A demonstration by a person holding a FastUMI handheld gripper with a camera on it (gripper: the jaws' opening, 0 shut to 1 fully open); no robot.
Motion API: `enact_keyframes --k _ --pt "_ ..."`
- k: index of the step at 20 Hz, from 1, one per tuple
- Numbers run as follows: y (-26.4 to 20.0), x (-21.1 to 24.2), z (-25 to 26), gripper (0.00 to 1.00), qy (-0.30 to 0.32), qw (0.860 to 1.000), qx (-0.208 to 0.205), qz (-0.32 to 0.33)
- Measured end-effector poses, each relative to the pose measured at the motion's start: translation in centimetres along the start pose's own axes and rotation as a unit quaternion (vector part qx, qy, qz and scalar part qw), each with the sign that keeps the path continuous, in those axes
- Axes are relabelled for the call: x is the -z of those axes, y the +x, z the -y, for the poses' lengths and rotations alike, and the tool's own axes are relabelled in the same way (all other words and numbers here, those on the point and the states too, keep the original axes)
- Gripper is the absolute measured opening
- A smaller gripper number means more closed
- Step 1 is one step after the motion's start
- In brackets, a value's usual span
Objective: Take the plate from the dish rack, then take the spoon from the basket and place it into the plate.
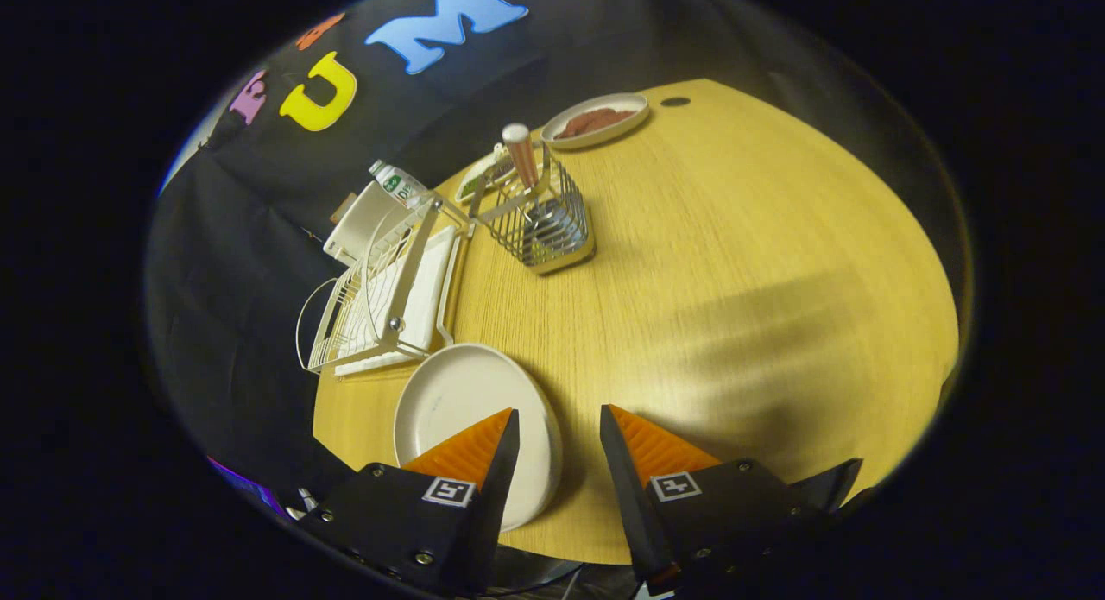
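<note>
Nearby, dish rack (388,289), basket (544,224), fingers (559,427) apart over plate (457,401).

A wooden bench (734,263) is seen carrying a white plate (462,401), a dish rack (388,289), a wire basket (544,224) and a second dish (596,119).

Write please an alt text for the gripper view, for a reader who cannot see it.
The gripper is open above a wooden table, one of its fingers over a white plate lying flat there. Beyond stand a white dish rack and a wire basket holding a spoon.
</note>
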State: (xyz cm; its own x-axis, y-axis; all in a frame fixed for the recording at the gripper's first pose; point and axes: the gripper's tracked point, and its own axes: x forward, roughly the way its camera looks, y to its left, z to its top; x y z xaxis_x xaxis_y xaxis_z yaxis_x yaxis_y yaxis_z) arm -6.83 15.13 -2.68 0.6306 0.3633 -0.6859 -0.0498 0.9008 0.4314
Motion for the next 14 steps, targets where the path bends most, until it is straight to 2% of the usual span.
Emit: enact_keyframes --k 3,6,11,14 --pt "-3.4 -4.4 0.3 0.59 -0.059 0.995 0.023 0.081" --pt "-6.3 -9.0 -1.0 0.59 -0.125 0.976 0.025 0.176" --pt "-7.9 -12.8 -3.3 0.6 -0.164 0.955 0.013 0.247" --pt "-8.1 -14.9 -4.1 0.59 -0.194 0.934 0.012 0.3"
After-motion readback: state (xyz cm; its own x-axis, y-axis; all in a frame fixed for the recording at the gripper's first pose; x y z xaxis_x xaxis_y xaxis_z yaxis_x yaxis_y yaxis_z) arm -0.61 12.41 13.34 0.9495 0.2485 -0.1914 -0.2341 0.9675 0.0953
